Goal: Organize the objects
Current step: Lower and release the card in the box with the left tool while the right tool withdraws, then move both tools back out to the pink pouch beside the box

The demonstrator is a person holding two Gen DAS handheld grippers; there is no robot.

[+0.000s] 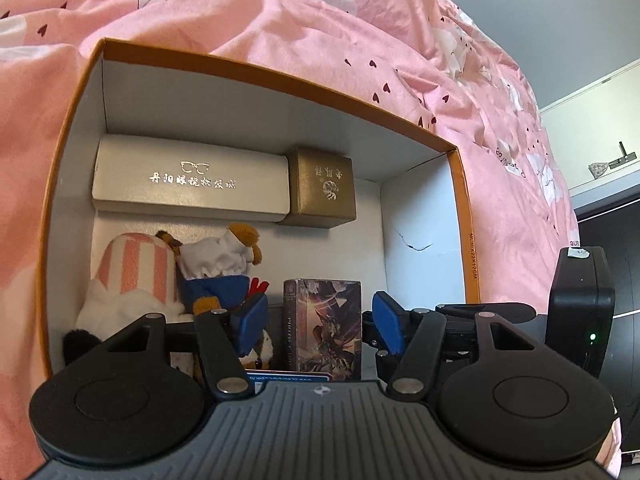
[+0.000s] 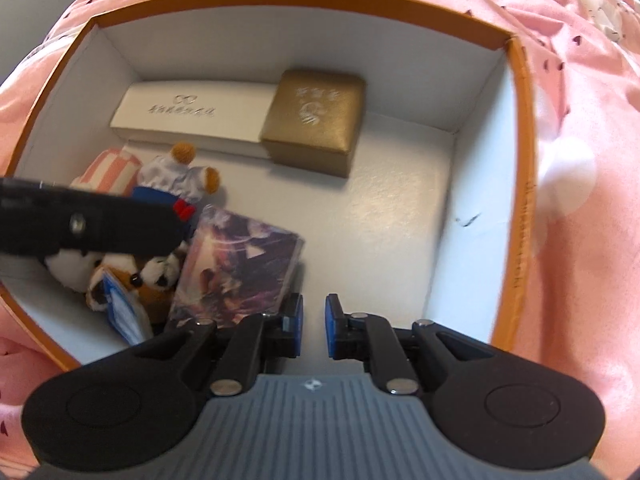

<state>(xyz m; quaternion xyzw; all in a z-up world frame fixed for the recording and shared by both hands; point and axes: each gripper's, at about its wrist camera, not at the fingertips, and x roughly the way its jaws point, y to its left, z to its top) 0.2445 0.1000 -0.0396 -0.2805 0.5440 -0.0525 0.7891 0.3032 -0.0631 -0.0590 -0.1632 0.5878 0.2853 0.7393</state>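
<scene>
An orange-rimmed cardboard box (image 1: 72, 128) (image 2: 520, 160) with a white inside lies on a pink bedsheet. In it are a white glasses case (image 1: 188, 180) (image 2: 188, 114), a gold box (image 1: 324, 188) (image 2: 316, 120), a pink striped plush (image 1: 132, 268) (image 2: 108, 170), a bear plush in white and blue (image 1: 216, 264) (image 2: 172, 180) and a card box with dark artwork (image 1: 324, 328) (image 2: 240, 268). My left gripper (image 1: 320, 324) is open, its fingers on either side of the card box without touching it. My right gripper (image 2: 314, 330) is open a small way and empty, just right of the card box.
The pink bedsheet (image 1: 320, 20) (image 2: 580, 160) surrounds the box. The right half of the box floor (image 2: 392, 220) is bare. A dog plush with a blue tag (image 2: 120, 292) lies at the near left. The left gripper's black body (image 2: 80, 224) crosses the right wrist view. Dark furniture (image 1: 600, 220) stands at right.
</scene>
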